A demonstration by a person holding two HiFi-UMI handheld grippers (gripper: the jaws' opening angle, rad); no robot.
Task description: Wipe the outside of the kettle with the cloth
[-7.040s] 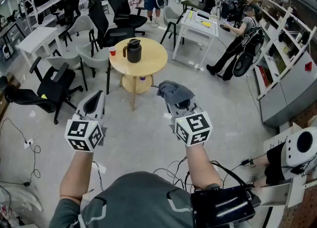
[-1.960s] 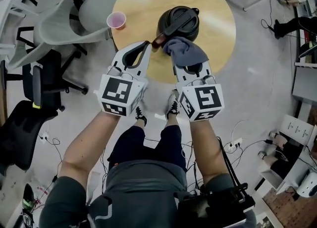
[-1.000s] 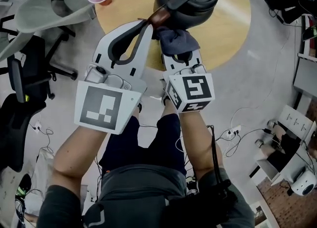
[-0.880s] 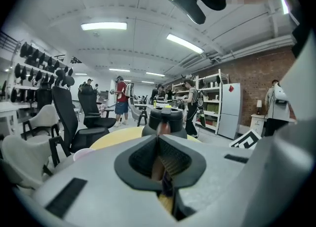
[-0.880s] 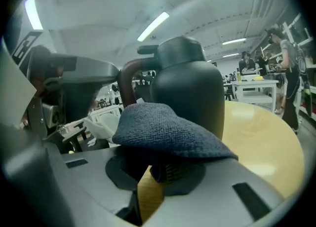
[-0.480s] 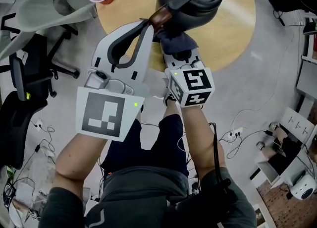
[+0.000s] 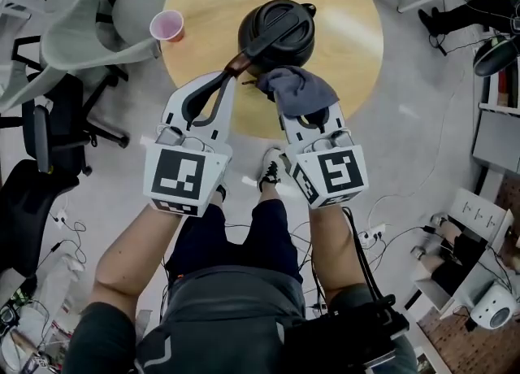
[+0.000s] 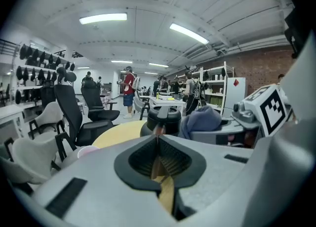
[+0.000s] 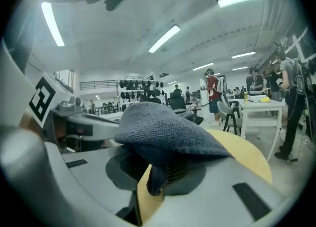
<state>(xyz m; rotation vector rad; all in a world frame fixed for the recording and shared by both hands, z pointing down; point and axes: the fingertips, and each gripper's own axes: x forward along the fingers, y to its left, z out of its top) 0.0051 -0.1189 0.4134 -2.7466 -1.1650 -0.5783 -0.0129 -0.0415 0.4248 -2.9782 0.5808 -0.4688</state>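
Cloth (image 7: 296, 88) stays... no:

Cloth (image 7: 296, 88) sits pinched in my right hand-held gripper (image 7: 304, 114), just ahead at the kettle's (image 7: 288, 47) near side. My left hand-held gripper (image 7: 230, 70) clamps the handle (image 7: 244, 57), probably to steady it on the surface (image 7: 349, 31).

Your kettle (image 7: 276, 32) is black, cloth (image 7: 296, 88) slate blue, table (image 7: 357, 31) pale yellow, upper-left cup (image 7: 166, 24) pink; your left gripper (image 7: 230, 73) and right gripper (image 7: 294, 108) are pale grey, cubes black-and-white.

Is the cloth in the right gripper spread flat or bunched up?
Bunched. A fold of the cloth is pinched between the jaws of the right gripper; the rest sits crumpled over their tips, beside the kettle.
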